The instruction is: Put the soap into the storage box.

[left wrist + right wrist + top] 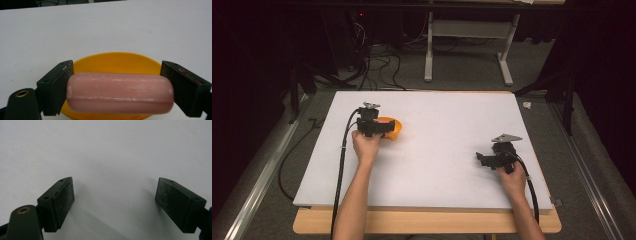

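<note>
A: High view, where's the left gripper (379, 127)?
B: Left of centre, over the orange bowl (393, 131). The right gripper (486, 159) sits lower right on the white table (447, 120).

A: Left gripper view?
B: Its jaws are clamped end to end on a pink sausage (120, 93) lying crosswise at lower centre, above the bowl (117, 62).

A: Right gripper view?
B: Jaws wide apart, holding nothing.

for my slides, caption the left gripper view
Left gripper holds a pink sausage above a yellow bowl.

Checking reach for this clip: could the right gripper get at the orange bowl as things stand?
Probably yes. The white table lies bare between the right gripper, jaws open and empty, and the orange bowl. But the left gripper holds a pink sausage over the bowl, crowding it.
</note>
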`<state>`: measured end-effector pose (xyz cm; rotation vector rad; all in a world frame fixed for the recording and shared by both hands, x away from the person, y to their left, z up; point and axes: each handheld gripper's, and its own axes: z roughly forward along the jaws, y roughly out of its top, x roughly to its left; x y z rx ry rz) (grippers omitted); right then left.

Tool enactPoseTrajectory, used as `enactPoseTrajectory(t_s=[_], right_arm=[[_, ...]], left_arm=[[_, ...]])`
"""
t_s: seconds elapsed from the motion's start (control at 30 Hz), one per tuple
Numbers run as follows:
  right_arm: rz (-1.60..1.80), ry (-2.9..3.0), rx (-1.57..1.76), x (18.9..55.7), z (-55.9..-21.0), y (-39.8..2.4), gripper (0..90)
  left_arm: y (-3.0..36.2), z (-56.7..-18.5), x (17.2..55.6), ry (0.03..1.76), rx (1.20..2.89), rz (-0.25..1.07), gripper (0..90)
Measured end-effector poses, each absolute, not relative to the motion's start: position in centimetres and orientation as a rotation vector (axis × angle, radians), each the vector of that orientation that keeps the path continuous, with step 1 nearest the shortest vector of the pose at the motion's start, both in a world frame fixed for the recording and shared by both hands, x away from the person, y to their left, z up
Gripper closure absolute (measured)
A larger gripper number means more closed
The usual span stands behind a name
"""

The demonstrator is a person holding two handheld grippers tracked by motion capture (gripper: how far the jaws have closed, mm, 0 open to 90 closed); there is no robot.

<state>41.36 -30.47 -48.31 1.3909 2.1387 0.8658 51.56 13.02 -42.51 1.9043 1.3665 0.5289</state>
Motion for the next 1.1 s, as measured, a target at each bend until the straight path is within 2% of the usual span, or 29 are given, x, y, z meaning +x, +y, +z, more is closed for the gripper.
enactPoseTrajectory(t_s=[0.57,0.87,1.1], right_arm=[[0.868,2.138,1.391,41.39,-48.33,-30.49,16.0],[0.868,2.138,1.391,41.39,-48.33,-30.49,16.0],[0.868,2.138,1.391,41.39,-48.33,-30.48,16.1]], left_arm=[[12.24,-43.28,51.68,1.368,1.949,0.575,13.5],[12.26,-43.32,51.64,1.362,1.965,0.55,7.4],[12.4,-42.56,51.19,1.343,1.946,0.561,6.6]])
